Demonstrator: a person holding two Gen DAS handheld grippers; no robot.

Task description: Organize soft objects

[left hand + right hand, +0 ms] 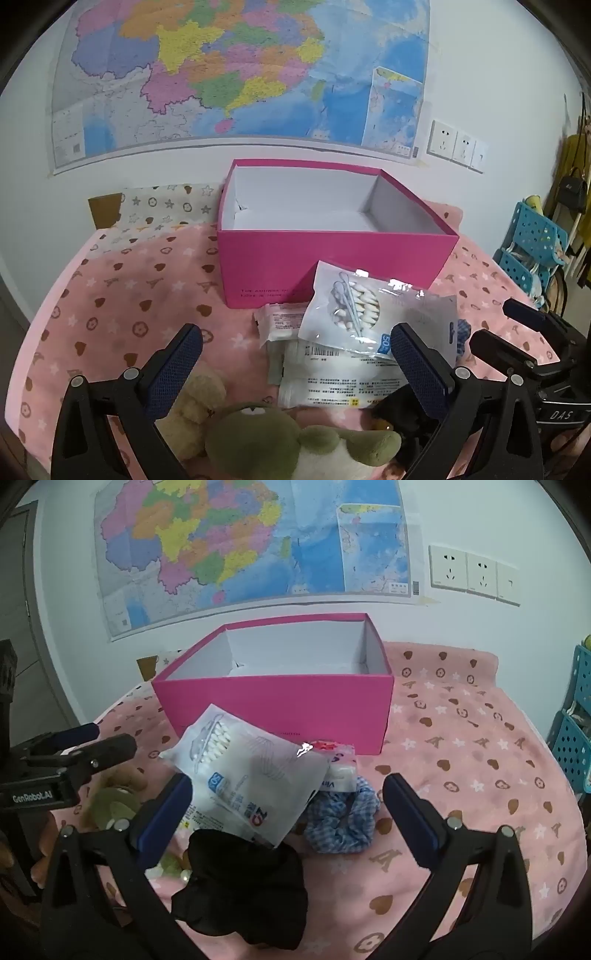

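Green plush toy [255, 439] lies outside pink box [332, 254], which looks nearly empty.

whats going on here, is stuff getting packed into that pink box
Nothing is packed yet. A person holds two grippers over a pile on the pink blanket, both with jaws wide open and holding nothing. The pink box looks empty. The left gripper hovers over a green plush toy and a cotton swab packet; the right gripper over a black scrunchie and a blue checked one.

White wall behind, map [236, 70] pinned on; sockets [474, 575] right of map, blue pegboard shelf [532, 243] lower right.
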